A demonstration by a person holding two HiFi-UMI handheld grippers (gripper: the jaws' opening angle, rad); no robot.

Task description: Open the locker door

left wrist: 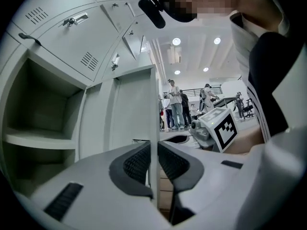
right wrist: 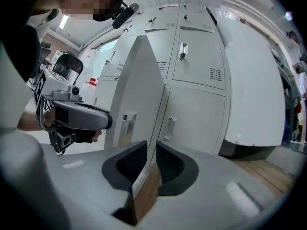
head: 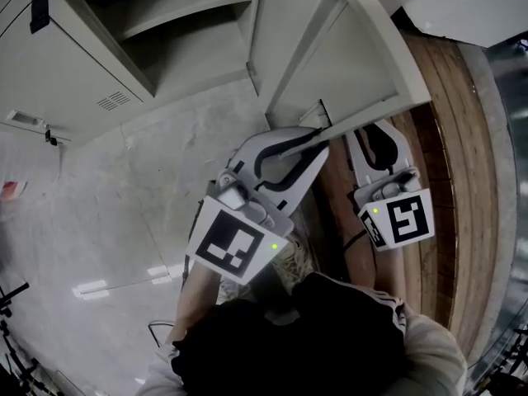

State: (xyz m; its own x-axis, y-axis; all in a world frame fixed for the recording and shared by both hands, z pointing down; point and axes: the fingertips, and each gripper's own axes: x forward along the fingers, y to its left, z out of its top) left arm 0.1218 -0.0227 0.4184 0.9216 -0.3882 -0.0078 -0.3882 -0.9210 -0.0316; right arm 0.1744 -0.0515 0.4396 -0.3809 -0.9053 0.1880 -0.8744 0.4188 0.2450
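Grey locker bank (head: 99, 64): locker door (head: 322, 64) well ajar, left gripper (left wrist: 153, 147) and right gripper (right wrist: 150, 147) both clamped on its edge; next, presumably, swing wider.

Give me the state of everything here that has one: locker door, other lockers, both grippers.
locker door: open, swung outward
left gripper: shut on the locker door's edge
right gripper: shut on the locker door's edge
neighbouring locker doors: closed
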